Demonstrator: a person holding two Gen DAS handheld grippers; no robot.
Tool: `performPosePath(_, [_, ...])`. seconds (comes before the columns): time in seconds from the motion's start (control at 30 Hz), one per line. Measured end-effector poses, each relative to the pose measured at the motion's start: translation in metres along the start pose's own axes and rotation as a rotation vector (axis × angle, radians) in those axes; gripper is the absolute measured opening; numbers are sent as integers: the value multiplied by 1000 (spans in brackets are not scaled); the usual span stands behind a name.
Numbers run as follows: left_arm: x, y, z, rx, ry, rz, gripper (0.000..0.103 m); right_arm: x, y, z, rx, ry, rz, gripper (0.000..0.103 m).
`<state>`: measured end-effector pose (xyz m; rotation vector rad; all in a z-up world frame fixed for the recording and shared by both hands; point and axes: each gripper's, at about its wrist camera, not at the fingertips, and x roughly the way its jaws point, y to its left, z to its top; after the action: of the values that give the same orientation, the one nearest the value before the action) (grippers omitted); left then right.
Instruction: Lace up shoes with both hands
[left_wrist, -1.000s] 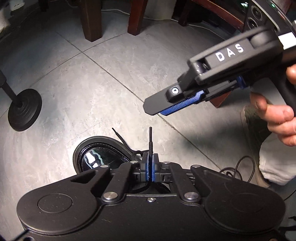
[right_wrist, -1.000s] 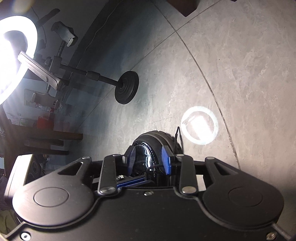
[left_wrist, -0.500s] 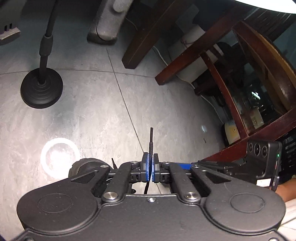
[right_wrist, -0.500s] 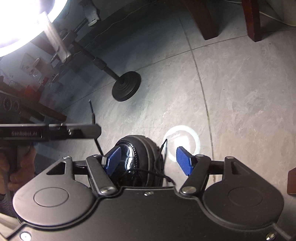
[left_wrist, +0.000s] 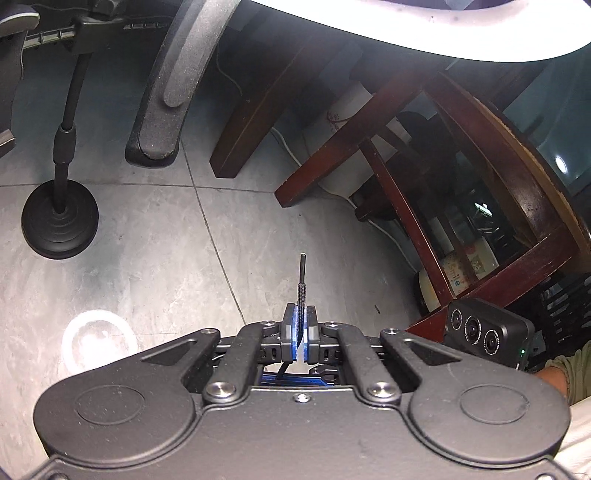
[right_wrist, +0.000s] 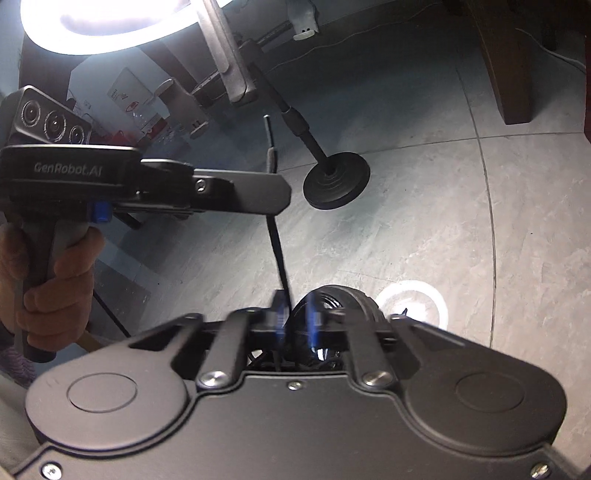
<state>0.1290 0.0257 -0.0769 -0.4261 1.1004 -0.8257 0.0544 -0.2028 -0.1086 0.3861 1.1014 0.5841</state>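
Observation:
My left gripper (left_wrist: 300, 325) is shut on the black shoelace (left_wrist: 301, 280), whose stiff tip sticks up past the pads. In the right wrist view the left gripper (right_wrist: 284, 192) hovers at the upper left, and the lace (right_wrist: 277, 243) runs taut from it down to the glossy black shoe (right_wrist: 343, 302) on the floor. My right gripper (right_wrist: 296, 319) is right over the shoe. Its blurred blue pads are closing around the lace, with a narrow gap showing between them. The shoe is hidden in the left wrist view.
A round black lamp-stand base (right_wrist: 336, 181) stands on the grey tile floor (right_wrist: 480, 240) beyond the shoe. Dark wooden chair legs (left_wrist: 258, 110) and a table frame (left_wrist: 480, 177) crowd the far right. A hand (right_wrist: 55, 288) grips the left tool's handle. A ring light glares overhead.
The right jaws went from wide open to nearly closed around the lace. The left gripper rose and rolled with the lace still held, and the shoe slid out of its view.

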Motion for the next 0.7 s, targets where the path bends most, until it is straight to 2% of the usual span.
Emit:
performPosePath(0.2, [-7, -8, 5, 39, -31, -23, 3, -16, 8, 0, -52, -88, -22, 3])
performPosePath(0.33, [-9, -4, 4, 52, -6, 36, 5, -25, 2, 9, -27, -138, -62, 3])
performPosePath(0.37, [-10, -1, 1, 56, 5, 39, 8, -28, -1, 11, -22, -149, -71, 3])
performPosePath(0.43, [-11, 5, -5, 65, 38, 67, 22, -34, -7, 14, 5, -173, -83, 3])
performPosePath(0.47, [-11, 7, -8, 78, 55, 94, 41, -36, -10, 15, 14, -181, -89, 3])
performPosePath(0.5, [-11, 9, -13, 97, 64, 126, 66, -37, -14, 15, 30, -184, -96, 3])
performPosePath(0.53, [-12, 9, -23, 127, 69, 167, 73, -38, -19, 16, 48, -188, -103, 3])
performPosePath(0.6, [-10, 9, -38, 191, 100, 217, 75, -35, -33, 16, 129, -170, -124, 3])
performPosePath(0.67, [1, 4, -56, 286, 193, 271, 75, -31, -45, 14, 199, -127, -145, 3])
performPosePath(0.7, [8, 2, -64, 336, 236, 301, 75, -28, -54, 10, 256, -76, -160, 3])
